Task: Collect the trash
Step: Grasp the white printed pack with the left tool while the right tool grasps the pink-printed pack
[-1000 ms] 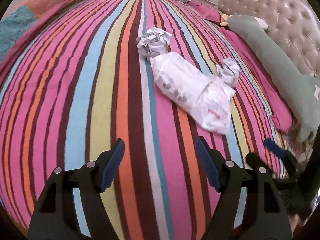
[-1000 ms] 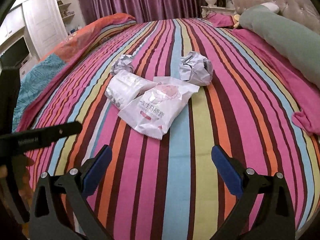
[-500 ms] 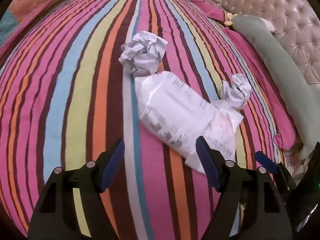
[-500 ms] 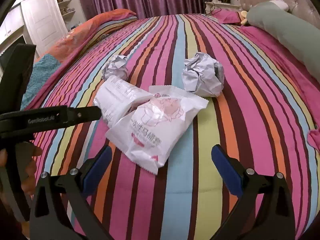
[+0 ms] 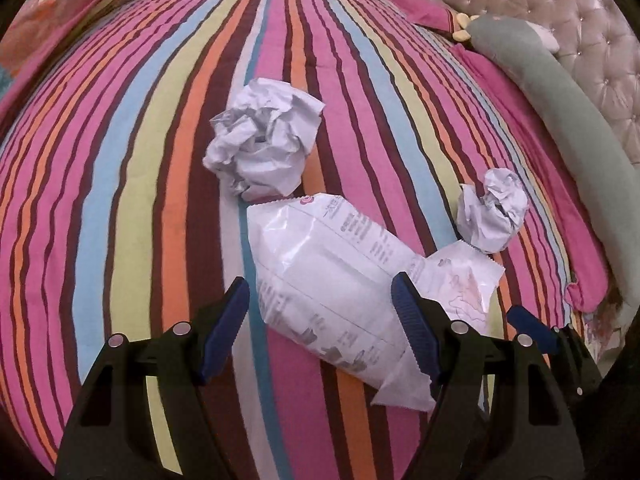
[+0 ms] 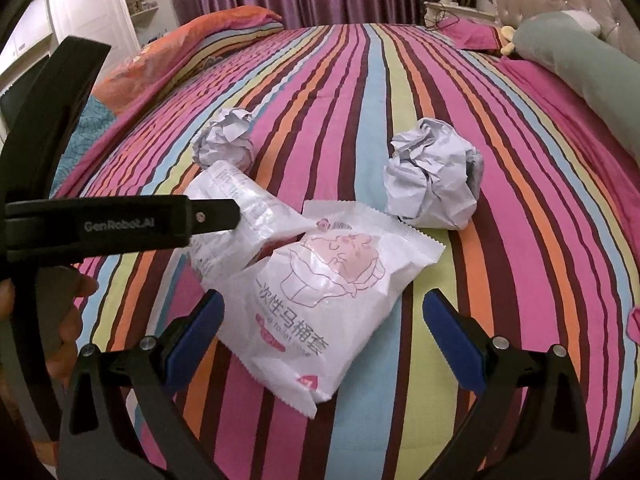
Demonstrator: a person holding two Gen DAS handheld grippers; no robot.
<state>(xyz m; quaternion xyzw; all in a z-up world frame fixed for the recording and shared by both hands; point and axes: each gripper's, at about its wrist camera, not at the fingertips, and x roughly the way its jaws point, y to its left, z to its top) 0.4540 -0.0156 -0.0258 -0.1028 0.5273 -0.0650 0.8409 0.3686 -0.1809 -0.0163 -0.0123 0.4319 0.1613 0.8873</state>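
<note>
Trash lies mid-bed on the striped bedspread [image 5: 120, 200]: two white wrappers [image 6: 320, 304], overlapping, flanked by two crumpled paper balls [image 6: 434, 184]. Approach step: left gripper [image 5: 320, 316] and right gripper [image 6: 324, 332] hover open, empty. Next, lower and pinch each wrapper.

A bed [image 6: 360, 80] with a striped cover carries the litter — two white plastic packets [image 6: 320, 300] overlapping in the middle. One crumpled paper ball [image 6: 434, 178] lies just beside them, another [image 6: 226, 140] at the far packet's end — a long grey-green pillow [image 6: 580, 64] lies along the headboard side.
</note>
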